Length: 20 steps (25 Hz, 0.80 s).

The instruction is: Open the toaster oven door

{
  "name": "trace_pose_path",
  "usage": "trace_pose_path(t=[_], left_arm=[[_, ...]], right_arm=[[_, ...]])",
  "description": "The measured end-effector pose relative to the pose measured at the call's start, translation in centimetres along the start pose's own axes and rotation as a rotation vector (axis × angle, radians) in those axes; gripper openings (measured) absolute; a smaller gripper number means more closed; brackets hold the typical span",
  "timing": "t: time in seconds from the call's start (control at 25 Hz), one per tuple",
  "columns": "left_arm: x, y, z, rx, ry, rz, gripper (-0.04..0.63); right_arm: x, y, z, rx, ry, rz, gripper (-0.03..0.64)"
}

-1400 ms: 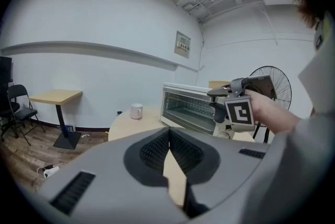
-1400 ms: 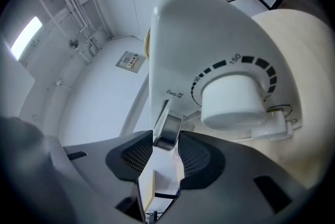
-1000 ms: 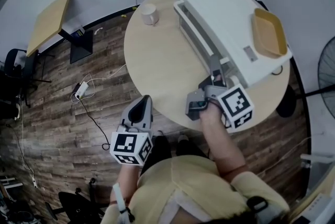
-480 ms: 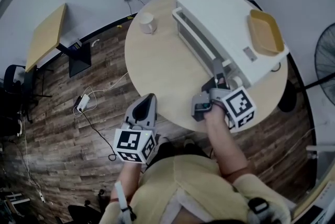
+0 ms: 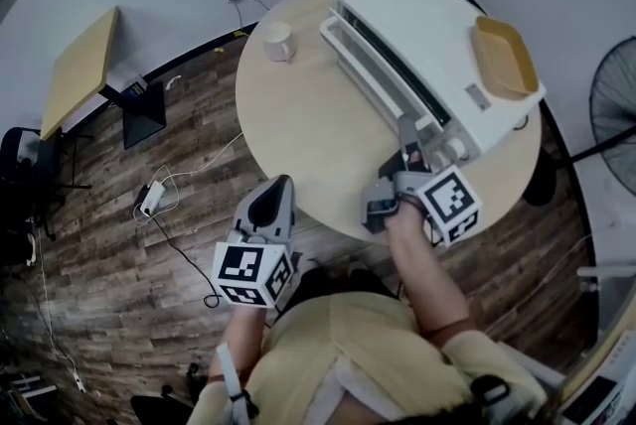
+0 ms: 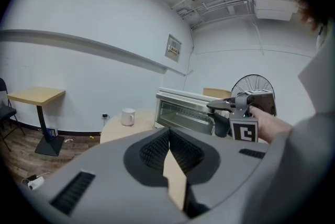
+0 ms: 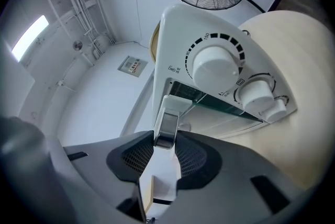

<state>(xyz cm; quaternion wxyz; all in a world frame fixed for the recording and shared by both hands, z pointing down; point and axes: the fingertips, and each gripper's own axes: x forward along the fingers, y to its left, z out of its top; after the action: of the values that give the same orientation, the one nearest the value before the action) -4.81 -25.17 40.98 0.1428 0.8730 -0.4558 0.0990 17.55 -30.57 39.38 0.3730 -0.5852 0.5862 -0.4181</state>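
- On the far side of the round table (image 5: 298, 130) sits the toaster oven (image 5: 437, 31), its door (image 7: 220, 112) slightly ajar.
- Its handle (image 7: 168, 122) is clamped at the near end by the right gripper (image 5: 407, 147). It is a rigid, smooth bar, probably light to swing but slippery.
- Off the table's near edge hangs the left gripper (image 5: 270, 202), jaws together and empty.
- Bare tabletop fronts the door; the mug (image 5: 279, 41) stands well apart.

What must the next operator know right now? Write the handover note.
Right gripper: shut on the metal bar handle of the white toaster oven, at the handle's near end.
Left gripper: shut, empty, held off the edge of the round pale wooden table.
The oven stands on the table, with a tan tray on top and a white mug beside it.
Done: handle gripped, glass door ajar at the top.
Left: probably pull the handle out and down until the door is fully open, then release.
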Motion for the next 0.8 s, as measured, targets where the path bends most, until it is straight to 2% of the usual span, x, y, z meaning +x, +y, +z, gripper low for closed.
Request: trace_pose_path(t=[0.28,0.8], left_arm=[[-0.6,0.1,-0.7,-0.008,0.010,-0.020,0.003],[-1.5,0.4,-1.7,-0.022,0.024,-0.020,0.003]], right_arm=[[-0.5,0.0,-1.5,-0.072,0.022,0.000,0.124],[-2.2,-1.3,-6.7,-0.208,0.159,-0.056,0.123]])
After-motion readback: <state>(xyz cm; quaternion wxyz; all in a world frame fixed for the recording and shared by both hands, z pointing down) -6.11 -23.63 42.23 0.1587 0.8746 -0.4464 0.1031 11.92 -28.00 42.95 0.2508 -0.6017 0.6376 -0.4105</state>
